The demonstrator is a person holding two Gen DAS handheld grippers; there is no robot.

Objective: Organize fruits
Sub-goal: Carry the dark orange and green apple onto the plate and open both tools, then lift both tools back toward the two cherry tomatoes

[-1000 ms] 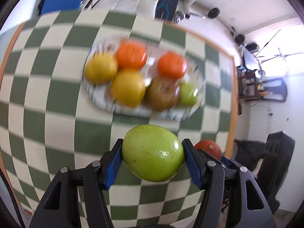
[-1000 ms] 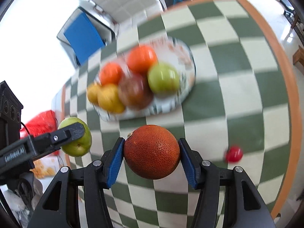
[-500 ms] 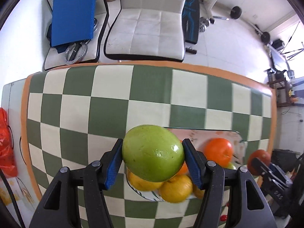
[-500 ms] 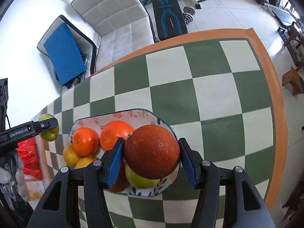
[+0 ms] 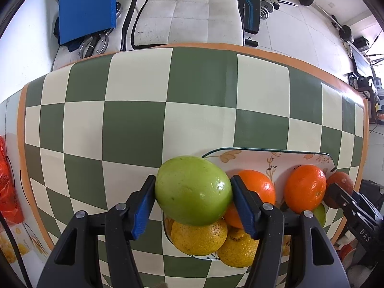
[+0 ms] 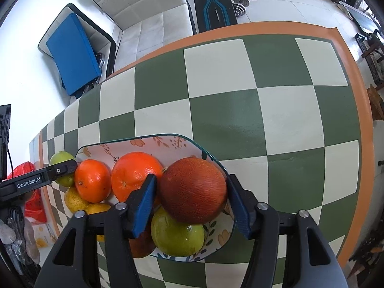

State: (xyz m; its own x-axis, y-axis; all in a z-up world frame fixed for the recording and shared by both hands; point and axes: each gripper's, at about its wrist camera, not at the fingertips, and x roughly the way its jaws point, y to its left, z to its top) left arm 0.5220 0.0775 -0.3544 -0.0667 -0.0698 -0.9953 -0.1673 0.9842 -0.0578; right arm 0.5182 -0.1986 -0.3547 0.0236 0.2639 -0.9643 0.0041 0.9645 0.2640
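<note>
**Two fruits carried over a crowded plate**

Green-and-cream checked cloth with an orange border covers the table (image 5: 134,120); beyond its far edge lie a white cushioned seat, a blue pad and gym weights on a tiled floor. Taking the floral plate (image 6: 168,142) as landmark: it already carries two bright oranges (image 6: 92,180) toward its far side, yellow citrus (image 5: 199,237) at its left end, and a green apple (image 6: 177,236) with a darker fruit beside it at the near edge.

Risks, as I judge them. With so much fruit on the plate, little bare surface shows. Anything released from above onto rounded fruit could roll off the rim onto the cloth, or knock a neighbour out. The left load hangs over the plate's left end, partly above bare cloth, so a release there may miss altogether.

Fingers. The left gripper (image 5: 193,201) has its blue pads (image 5: 144,206) spread about a fruit's width and pressed against both sides of a large green fruit (image 5: 193,190), which sits above the yellow citrus; whether they touch I cannot tell. The right gripper (image 6: 192,192) is likewise clamped on a dark red orange (image 6: 193,190), held over the plate's right end just above the green apple, its left pad close to a bright orange
</note>
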